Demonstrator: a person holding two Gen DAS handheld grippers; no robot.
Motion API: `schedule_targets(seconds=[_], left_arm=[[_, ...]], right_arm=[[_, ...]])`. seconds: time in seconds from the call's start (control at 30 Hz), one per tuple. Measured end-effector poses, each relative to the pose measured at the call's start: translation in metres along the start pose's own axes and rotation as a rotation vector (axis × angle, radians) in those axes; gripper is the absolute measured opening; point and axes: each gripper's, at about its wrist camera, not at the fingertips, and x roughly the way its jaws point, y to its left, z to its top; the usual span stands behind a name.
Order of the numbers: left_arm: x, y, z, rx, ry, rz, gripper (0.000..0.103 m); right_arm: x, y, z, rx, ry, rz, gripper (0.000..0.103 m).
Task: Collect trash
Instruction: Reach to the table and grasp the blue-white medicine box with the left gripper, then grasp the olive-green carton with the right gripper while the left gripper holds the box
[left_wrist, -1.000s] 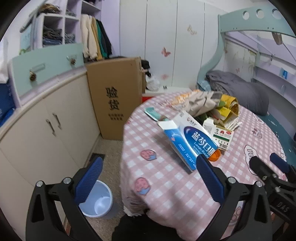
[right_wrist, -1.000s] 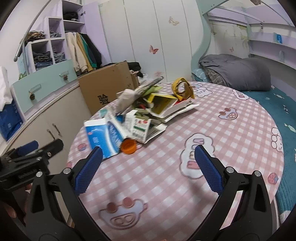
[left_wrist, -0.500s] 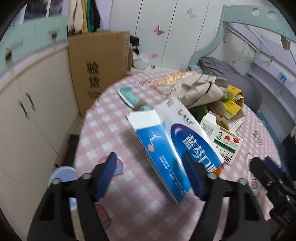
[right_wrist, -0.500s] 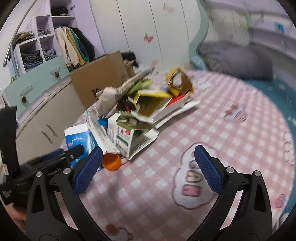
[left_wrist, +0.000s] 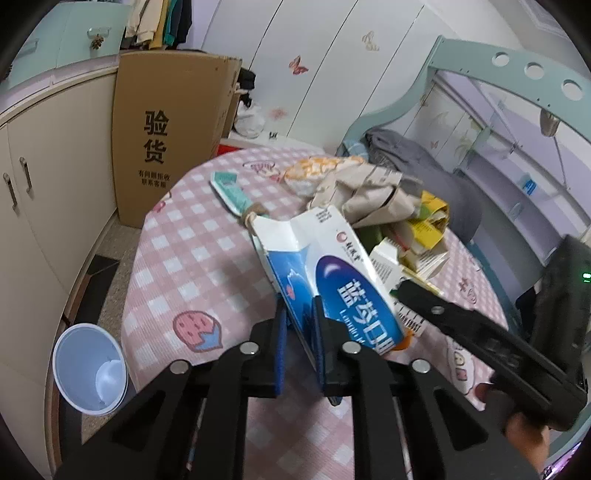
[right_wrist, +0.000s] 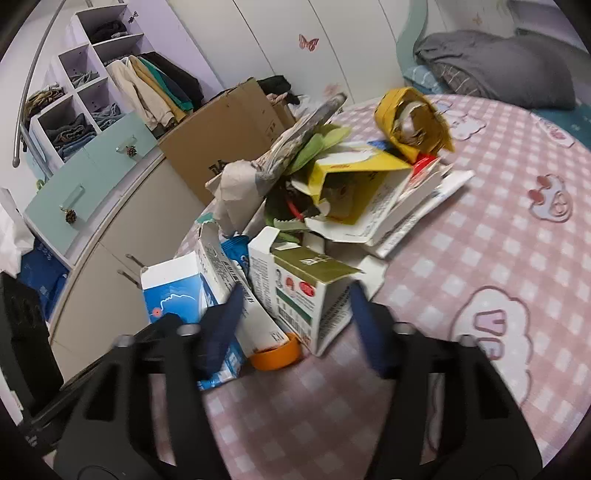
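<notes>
Two grippers work at the near edge of a round table under a pink checked cloth. A brown cardboard carton stands on the floor beyond the table's far left edge, against cream cabinets. A heap of trash, torn boxes, crumpled brown paper and yellow packaging, lies across the table's middle. A pale blue bin sits on the floor by the near left edge. The left gripper is closing, its blue pads pinching the lower edge of a blue-and-white box tilted at the heap's near side. The right gripper is closing around a white-and-green medicine box; whether its pads touch, I cannot tell. An orange cap lies just below that box.
</notes>
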Motion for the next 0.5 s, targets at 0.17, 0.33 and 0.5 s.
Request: schedule_targets(seconds=[0.17,0.33,0.5], left_arm=[[-0.018,0.002,0.003,-0.017,-0.048,-0.047,0.005],[-0.046,0.001,0.005,-0.010,-0.123,-0.070,0.003],[-0.069,0.009,0.004,-0.028,-0.164,-0.093,0.003]], right_arm=[[-0.006,0.007,0.000,-0.032,-0.022,0.024,0.009],[-0.032,0.018,-0.004,-0.084,-0.098,0.004,0.003],[-0.064,0.034,-0.007,-0.126,-0.181,-0.017,0.003]])
